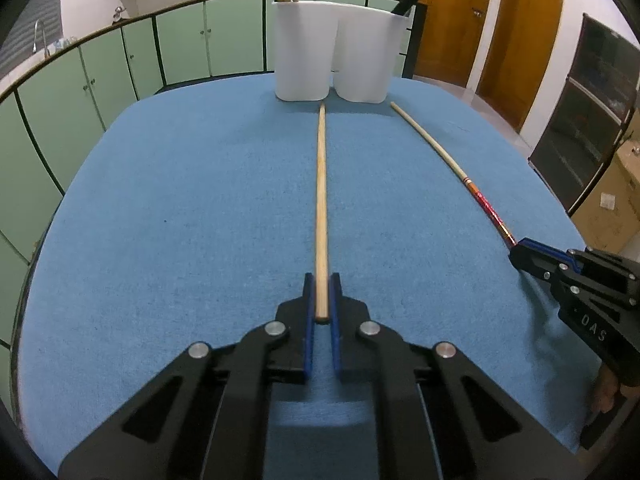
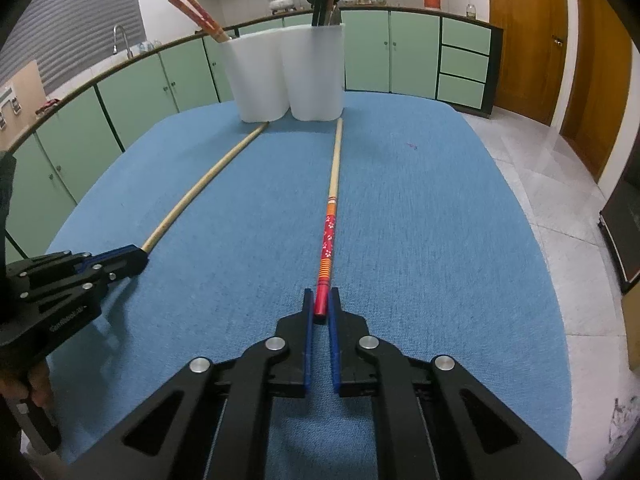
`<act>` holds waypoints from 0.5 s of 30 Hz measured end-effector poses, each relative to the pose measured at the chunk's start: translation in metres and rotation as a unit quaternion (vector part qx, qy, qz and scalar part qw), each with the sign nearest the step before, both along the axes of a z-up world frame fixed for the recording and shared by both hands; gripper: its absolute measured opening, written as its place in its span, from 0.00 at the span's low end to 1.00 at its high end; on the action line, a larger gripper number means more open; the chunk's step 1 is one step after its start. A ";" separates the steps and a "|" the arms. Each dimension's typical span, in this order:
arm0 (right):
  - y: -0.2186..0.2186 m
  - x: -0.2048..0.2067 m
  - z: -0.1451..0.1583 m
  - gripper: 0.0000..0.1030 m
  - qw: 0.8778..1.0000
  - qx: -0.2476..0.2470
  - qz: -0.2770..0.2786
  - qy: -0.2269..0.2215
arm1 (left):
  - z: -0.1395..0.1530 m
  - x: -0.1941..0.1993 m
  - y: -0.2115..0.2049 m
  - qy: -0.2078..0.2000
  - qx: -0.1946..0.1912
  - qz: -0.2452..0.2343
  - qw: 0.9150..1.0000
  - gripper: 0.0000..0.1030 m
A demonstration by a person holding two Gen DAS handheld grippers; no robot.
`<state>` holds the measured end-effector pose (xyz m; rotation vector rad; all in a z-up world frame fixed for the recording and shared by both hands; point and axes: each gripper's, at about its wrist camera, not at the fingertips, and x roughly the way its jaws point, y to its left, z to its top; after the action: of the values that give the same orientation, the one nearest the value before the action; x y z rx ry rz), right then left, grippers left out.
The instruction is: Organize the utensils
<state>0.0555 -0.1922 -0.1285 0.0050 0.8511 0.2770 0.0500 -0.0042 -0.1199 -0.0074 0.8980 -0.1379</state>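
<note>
Plain chopstick (image 1: 321, 200) sits gripped between left jaws; patterned chopstick (image 2: 329, 224) gripped between right jaws.

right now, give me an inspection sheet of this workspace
surface: blue cloth table, flat.
job's things: plain chopstick and red-patterned chopstick lie on the cloth, tips toward the white holder, which has chopsticks in both cups.
clutter: nothing seen.
grippers: left gripper shut on the plain chopstick's end; right gripper shut on the red-patterned chopstick's end.
cables: nothing seen.
surroundings: green cabinets, wooden doors.
</note>
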 end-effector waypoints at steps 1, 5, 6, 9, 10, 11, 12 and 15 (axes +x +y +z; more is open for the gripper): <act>-0.001 -0.001 0.002 0.06 1.000 0.003 0.000 -0.004 | 0.001 0.000 0.000 0.000 -0.001 0.000 1.000 0.06; -0.004 -0.005 0.021 0.06 1.000 0.004 0.004 -0.028 | 0.019 -0.002 -0.003 -0.016 0.005 -0.003 1.000 0.06; -0.004 -0.006 0.026 0.06 0.999 0.005 0.005 -0.033 | 0.024 -0.002 -0.003 -0.021 0.005 -0.003 1.000 0.06; -0.008 -0.010 0.047 0.06 0.998 0.006 0.009 -0.054 | 0.048 -0.005 -0.001 -0.045 0.002 -0.004 0.999 0.06; -0.010 -0.012 0.056 0.06 0.998 0.007 0.009 -0.063 | 0.054 -0.006 0.000 -0.051 0.001 -0.004 0.999 0.06; -0.013 -0.013 0.064 0.06 0.997 0.008 0.009 -0.072 | 0.062 -0.007 0.001 -0.060 0.000 -0.005 0.998 0.06; -0.017 -0.015 0.070 0.06 0.997 0.010 0.008 -0.079 | 0.068 -0.008 0.001 -0.067 -0.001 -0.005 0.998 0.06; -0.025 -0.016 0.090 0.06 0.995 0.018 0.009 -0.100 | 0.092 -0.014 0.002 -0.096 -0.002 -0.007 0.995 0.06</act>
<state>0.0392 -0.2169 -0.0382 0.0028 0.6475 0.3046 0.0362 -0.0021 -0.0276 0.0079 0.7057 -0.1500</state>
